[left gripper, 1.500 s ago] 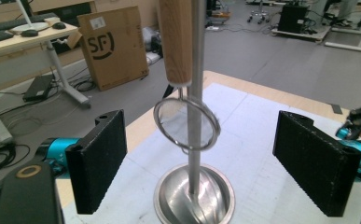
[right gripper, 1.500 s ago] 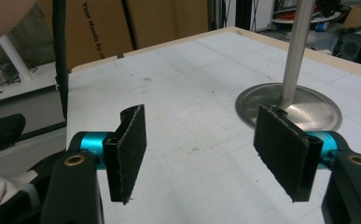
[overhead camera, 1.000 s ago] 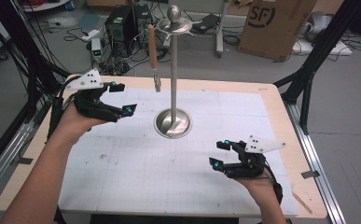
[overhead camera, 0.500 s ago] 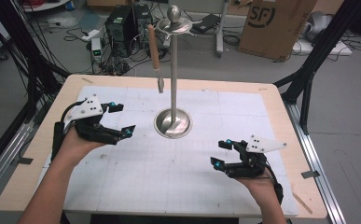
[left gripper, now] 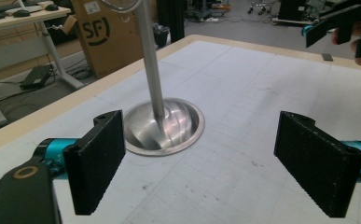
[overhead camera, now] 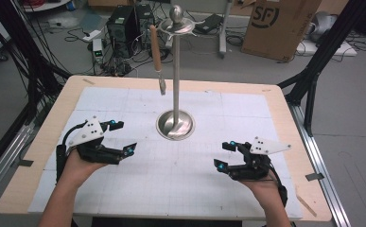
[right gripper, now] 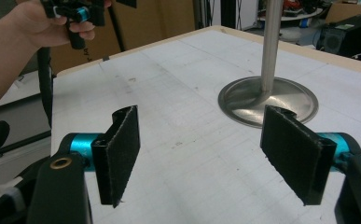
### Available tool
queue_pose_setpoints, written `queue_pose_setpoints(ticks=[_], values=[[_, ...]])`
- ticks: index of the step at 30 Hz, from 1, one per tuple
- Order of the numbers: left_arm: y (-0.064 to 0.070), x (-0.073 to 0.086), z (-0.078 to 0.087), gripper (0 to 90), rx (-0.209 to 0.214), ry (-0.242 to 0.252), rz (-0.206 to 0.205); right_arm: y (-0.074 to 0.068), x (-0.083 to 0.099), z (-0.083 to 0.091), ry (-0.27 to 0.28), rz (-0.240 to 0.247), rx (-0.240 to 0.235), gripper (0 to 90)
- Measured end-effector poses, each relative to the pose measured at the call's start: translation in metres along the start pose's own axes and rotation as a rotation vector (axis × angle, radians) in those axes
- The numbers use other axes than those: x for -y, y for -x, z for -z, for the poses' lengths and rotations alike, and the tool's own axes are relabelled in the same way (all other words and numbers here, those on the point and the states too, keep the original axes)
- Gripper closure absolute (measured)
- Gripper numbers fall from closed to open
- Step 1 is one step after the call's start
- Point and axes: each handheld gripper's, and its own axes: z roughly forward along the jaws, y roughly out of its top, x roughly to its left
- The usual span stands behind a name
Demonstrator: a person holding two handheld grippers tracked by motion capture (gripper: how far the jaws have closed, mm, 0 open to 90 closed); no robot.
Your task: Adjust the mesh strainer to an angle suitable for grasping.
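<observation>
high view: shiny steel stand (overhead camera: 175,124), wooden-handled utensil (overhead camera: 156,56) hanging; left tongs (overhead camera: 120,137) and right tongs (overhead camera: 226,155) agape, empty.

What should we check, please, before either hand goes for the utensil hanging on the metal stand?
1. Left tongs open and empty: ok, jaws stand wide apart in the left gripper view.
2. Right tongs open and empty: ok, jaws apart, nothing between them.
3. Utensil hanging free from the stand's top: ok, wooden handle up, metal end down, above the table.
4. Stand upright on its round base: ok.
5. How the utensil hooks onto the stand: cannot tell, too small.
6. Mat between tongs and stand free of obstacles: ok.
</observation>
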Motion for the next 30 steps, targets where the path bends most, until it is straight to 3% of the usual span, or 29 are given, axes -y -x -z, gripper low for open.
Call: queue_pose_setpoints(ticks=[6, 10, 20, 26, 30], values=[[0.011, 0.014, 0.001, 16.9, 0.022, 0.007, 0.013, 0.0, 0.001, 0.002, 0.006, -0.008, 0.006, 25.6], [0.013, 0.017, -0.002, 16.9, 0.014, -0.013, 0.011, 0.0, 0.001, 0.004, 0.006, -0.006, 0.01, 24.7], [0.012, 0.026, -0.001, 16.1, 0.028, -0.018, 0.054, 0.002, 0.003, 0.0, -0.005, -0.008, 0.011, 22.7], [0.011, 0.027, -0.002, 15.8, 0.033, -0.014, 0.066, 0.003, 0.002, 0.002, 0.013, -0.013, 0.007, 22.1], [0.008, 0.028, -0.004, 15.8, 0.028, -0.017, 0.068, 0.004, 0.004, -0.002, -0.004, -0.011, 0.004, 21.3]])
